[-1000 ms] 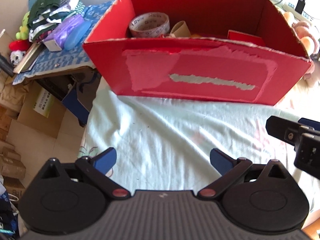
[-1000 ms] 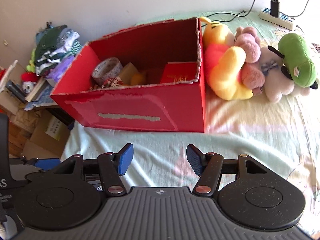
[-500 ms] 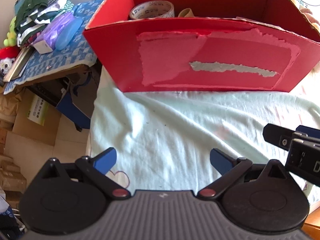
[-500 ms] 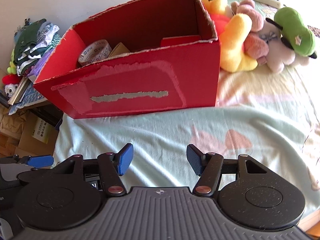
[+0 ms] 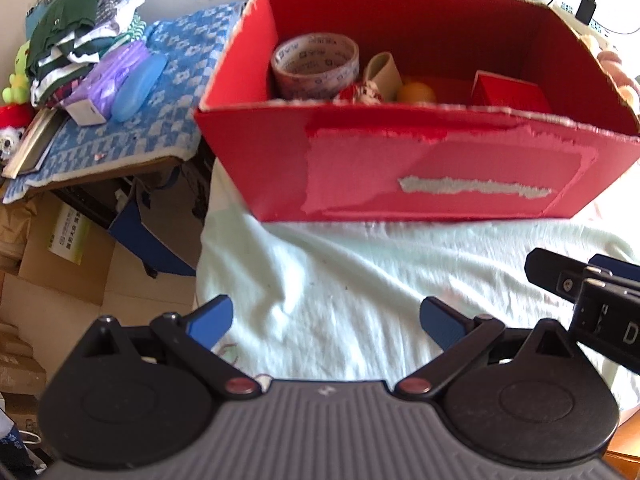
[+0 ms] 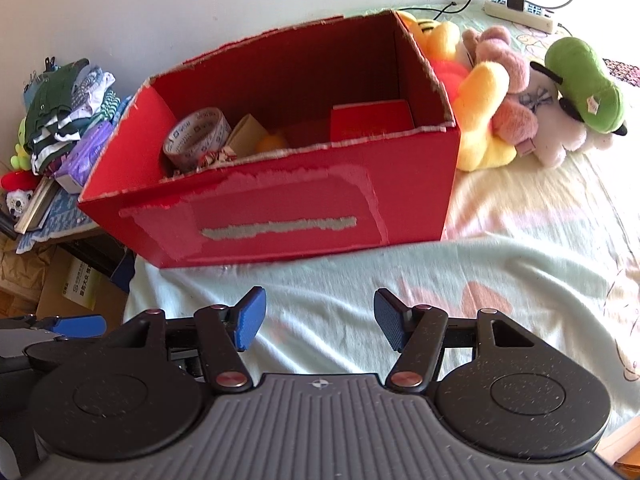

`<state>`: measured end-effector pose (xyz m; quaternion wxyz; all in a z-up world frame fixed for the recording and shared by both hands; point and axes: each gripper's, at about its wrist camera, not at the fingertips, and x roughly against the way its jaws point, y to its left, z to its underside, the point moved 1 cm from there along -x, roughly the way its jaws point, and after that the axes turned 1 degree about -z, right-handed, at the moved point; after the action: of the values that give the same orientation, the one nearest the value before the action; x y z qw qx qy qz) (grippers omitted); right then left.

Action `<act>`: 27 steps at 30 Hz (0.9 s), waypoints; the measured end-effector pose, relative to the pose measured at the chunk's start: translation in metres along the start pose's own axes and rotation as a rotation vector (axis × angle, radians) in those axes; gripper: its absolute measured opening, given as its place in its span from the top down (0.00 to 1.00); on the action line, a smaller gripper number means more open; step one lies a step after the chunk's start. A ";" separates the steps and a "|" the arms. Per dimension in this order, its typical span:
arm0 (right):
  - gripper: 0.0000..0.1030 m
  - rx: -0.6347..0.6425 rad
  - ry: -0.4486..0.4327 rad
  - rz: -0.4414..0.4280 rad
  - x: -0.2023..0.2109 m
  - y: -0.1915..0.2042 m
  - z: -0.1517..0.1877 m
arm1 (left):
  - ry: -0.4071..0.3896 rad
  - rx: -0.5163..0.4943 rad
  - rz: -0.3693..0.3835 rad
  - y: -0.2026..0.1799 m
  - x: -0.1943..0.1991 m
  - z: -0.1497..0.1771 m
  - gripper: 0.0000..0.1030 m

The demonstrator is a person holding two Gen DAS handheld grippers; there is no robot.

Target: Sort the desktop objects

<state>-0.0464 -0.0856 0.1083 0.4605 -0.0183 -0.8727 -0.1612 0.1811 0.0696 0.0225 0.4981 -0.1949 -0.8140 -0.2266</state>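
A red cardboard box [image 5: 420, 176] [image 6: 280, 216] stands on the pale green bed sheet [image 5: 340, 280]. Inside it lie a roll of clear tape [image 5: 314, 62] [image 6: 198, 136], a brown cardboard tube [image 5: 384, 70], an orange ball [image 5: 416, 92] [image 6: 272, 142], a red-and-white patterned item [image 5: 360, 94] and a small red box [image 5: 510, 92] [image 6: 370, 120]. My left gripper [image 5: 326, 320] is open and empty, in front of the box. My right gripper [image 6: 320, 320] is open and empty, beside the left one; it also shows in the left wrist view [image 5: 580, 292].
Plush toys [image 6: 520, 100] lie right of the box. A power strip [image 6: 520, 8] with a charger sits behind them. Left of the bed, a side table with a blue checked cloth [image 5: 152, 112] holds folded clothes [image 5: 80, 52] and a purple pack [image 5: 108, 80]. Cardboard boxes [image 5: 60, 248] stand on the floor.
Both grippers stay open and empty. Both views dipped closer toward the box front half a second ago, then rose and pulled back, so the box contents show again.
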 end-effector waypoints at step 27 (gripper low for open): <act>0.36 0.011 0.009 0.044 -0.003 0.000 -0.017 | 0.040 -0.075 0.044 -0.007 -0.012 -0.016 0.03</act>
<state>-0.0308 -0.0899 0.1148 0.4679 -0.0340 -0.8709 -0.1463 0.1945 0.0536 0.0171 0.5115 -0.2269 -0.7903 -0.2496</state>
